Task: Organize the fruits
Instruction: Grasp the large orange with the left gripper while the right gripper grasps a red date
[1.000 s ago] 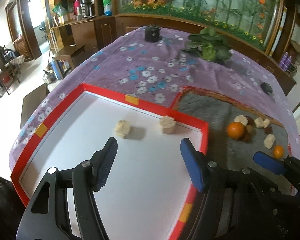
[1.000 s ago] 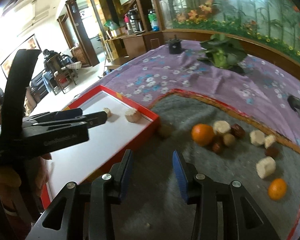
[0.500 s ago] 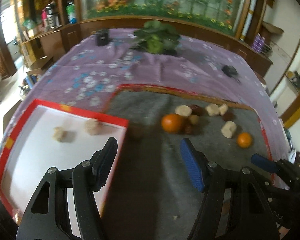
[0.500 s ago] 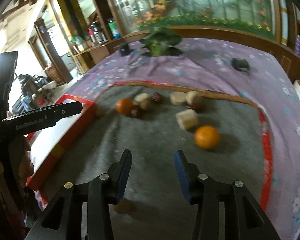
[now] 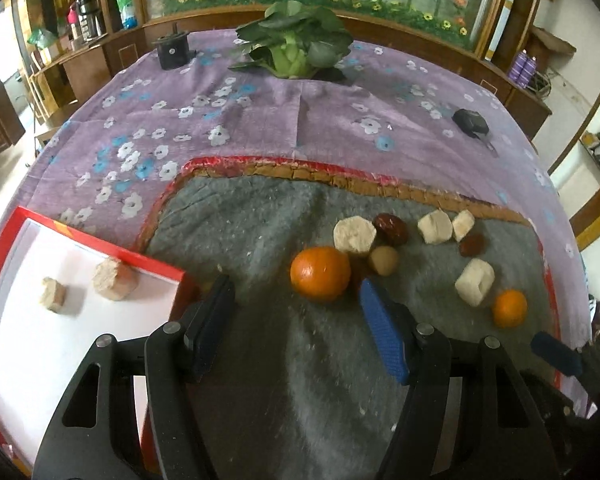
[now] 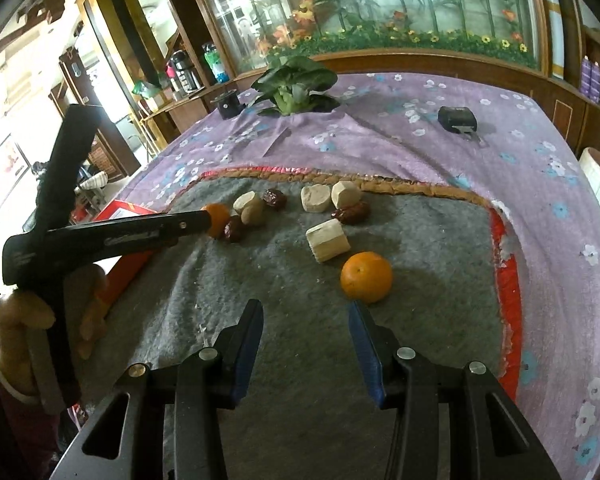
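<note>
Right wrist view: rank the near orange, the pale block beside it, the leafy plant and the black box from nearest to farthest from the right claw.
1. Near orange, just ahead of the right claw, slightly right.
2. Pale block, behind it, leftward.
3. Black box, far right.
4. Leafy plant, far centre.

Grey felt mat [image 5: 260, 216]: large orange [image 5: 320, 273] near centre, small orange [image 5: 509, 308] far right. Pale cut chunks [image 5: 355, 235] and dark red dates [image 5: 391, 228] clustered between. Red-rimmed white tray [image 5: 4, 240] at left holds two pale chunks [image 5: 114, 280].

Red tray [image 5: 4, 240] cut off at left edge; left claw [image 6: 208, 220] partly hides an orange [image 6: 219, 218].
</note>
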Demonstrator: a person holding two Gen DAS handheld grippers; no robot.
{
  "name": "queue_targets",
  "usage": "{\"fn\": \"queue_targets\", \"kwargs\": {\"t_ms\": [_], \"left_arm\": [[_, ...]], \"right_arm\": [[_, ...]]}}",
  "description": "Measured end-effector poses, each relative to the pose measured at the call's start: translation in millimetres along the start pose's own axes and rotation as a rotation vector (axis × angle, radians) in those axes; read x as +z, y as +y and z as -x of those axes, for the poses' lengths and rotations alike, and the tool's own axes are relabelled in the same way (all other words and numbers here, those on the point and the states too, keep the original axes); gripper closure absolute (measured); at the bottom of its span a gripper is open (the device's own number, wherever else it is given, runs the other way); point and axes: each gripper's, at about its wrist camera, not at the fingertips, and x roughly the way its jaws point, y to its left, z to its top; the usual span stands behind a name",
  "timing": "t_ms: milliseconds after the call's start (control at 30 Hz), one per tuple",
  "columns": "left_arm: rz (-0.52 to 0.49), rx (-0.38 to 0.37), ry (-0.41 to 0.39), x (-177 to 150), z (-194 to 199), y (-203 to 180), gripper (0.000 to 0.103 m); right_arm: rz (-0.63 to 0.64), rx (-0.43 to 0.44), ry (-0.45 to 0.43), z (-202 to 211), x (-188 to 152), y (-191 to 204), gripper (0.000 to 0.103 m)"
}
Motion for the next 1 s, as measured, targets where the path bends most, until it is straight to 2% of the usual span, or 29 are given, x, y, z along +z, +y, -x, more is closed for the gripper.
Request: {"fn": "queue_targets", "kwargs": {"t_ms": [167, 367, 400, 467, 500, 600, 700, 1000], "left_arm": [[0.008, 0.013, 0.026, 3, -14, -2, 0.037], [0.044, -0.013, 0.022, 4, -17, 4, 0.039], [0.038, -0.019, 0.014, 3, -16, 4, 0.043], [0.016, -0.044, 0.003, 3, -15, 0, 0.066], [0.001, -0.062, 0.001, 2, -13, -3, 0.07], [-0.028, -0.034, -0.016, 1, -12, -9, 0.07], [0.004, -0.054, -0.009, -1, -9, -3, 0.071], [0.023, -0.055, -0.059, -7, 29, 13, 0.071]], "right_arm": [[-0.014, 0.013, -0.002, -2, 2, -5, 0.06], [0.013, 0.018, -0.009, -3, 3, 0, 0.06], [0.018, 0.017, -0.008, -4, 3, 1, 0.06], [0.017, 0.019, -0.001, -6, 3, 1, 0.06], [0.013, 0.018, 0.004, -8, 3, 1, 0.06], [0.009, 0.022, 0.007, -9, 3, 2, 0.059], [0.015, 0.03, 0.005, -9, 3, 6, 0.059], [0.063, 0.081, 0.018, -24, 6, 31, 0.06]]}}
